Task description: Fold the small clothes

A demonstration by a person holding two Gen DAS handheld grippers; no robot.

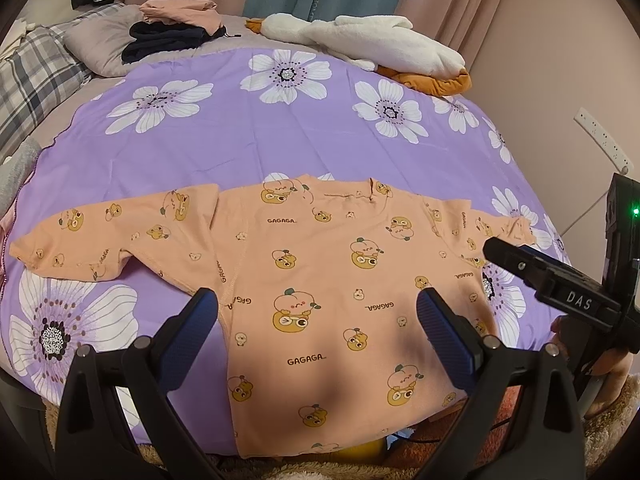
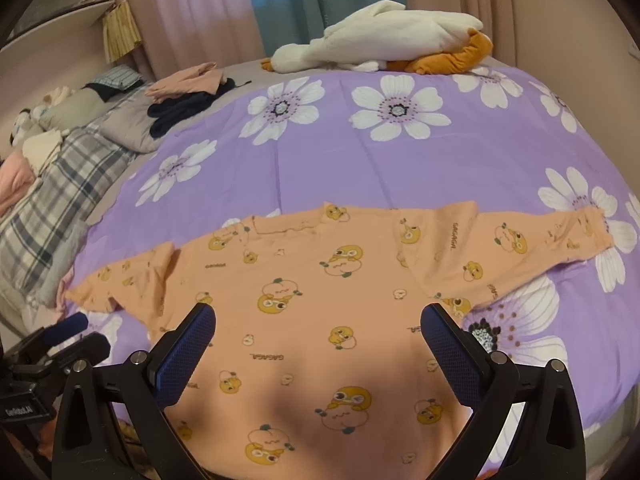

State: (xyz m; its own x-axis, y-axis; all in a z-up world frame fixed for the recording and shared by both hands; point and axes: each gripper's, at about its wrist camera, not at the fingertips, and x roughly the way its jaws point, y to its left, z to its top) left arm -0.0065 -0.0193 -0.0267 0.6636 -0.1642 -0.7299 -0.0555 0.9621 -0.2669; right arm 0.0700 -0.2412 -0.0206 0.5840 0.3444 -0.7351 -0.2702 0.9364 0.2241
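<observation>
A peach long-sleeved child's top (image 1: 320, 280) with cartoon prints lies flat on a purple flowered sheet (image 1: 240, 136), sleeves spread left and right, hem hanging over the near edge. It also shows in the right wrist view (image 2: 320, 300). My left gripper (image 1: 318, 304) is open and empty above the top's lower body. My right gripper (image 2: 318, 320) is open and empty above the same area. The right gripper shows at the right edge of the left wrist view (image 1: 560, 280); the left gripper shows at the lower left of the right wrist view (image 2: 68, 336).
A white and orange plush goose (image 1: 368, 44) lies at the far edge of the bed. Folded pink and dark clothes (image 1: 176, 24) sit on a grey pillow at the back left. A plaid blanket (image 1: 32, 76) lies along the left. A wall with a power strip (image 1: 604, 140) stands at the right.
</observation>
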